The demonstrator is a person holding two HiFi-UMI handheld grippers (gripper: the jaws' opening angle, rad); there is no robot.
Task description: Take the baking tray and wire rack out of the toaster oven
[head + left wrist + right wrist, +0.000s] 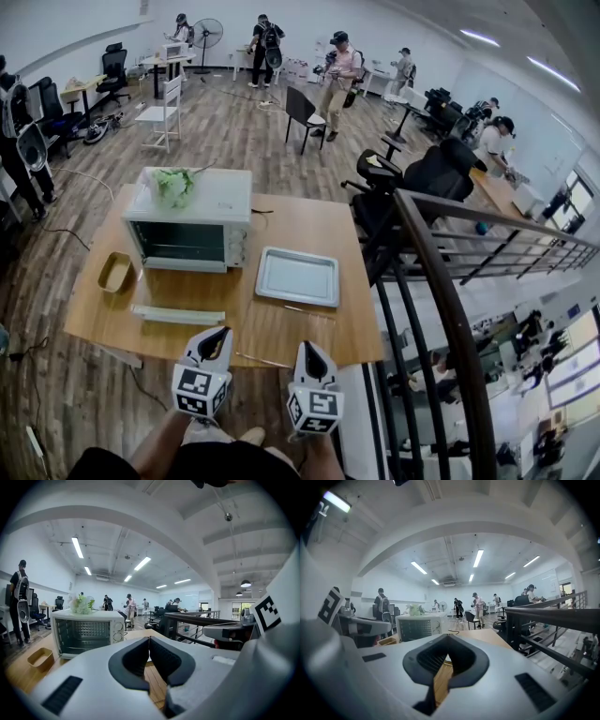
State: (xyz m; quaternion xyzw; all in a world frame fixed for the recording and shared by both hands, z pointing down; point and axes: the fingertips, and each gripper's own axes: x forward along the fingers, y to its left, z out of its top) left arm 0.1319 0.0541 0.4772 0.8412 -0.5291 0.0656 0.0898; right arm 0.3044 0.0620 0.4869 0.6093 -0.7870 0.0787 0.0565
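Holding the left claw [221,331] and right claw [306,348] side by side at the table's [281,225] near edge, both clenched tight on nothing. Seeing the baking tray [297,276] lying flat on the tabletop, just right of the toaster oven [220,192].

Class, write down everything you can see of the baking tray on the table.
The baking tray is a shallow rectangle with rounded corners and a raised rim, pale grey and metal-looking. It is empty and lies flat on the wooden table, outside the toaster oven and just to its right in the head view, apart from it. Only the table touches it.
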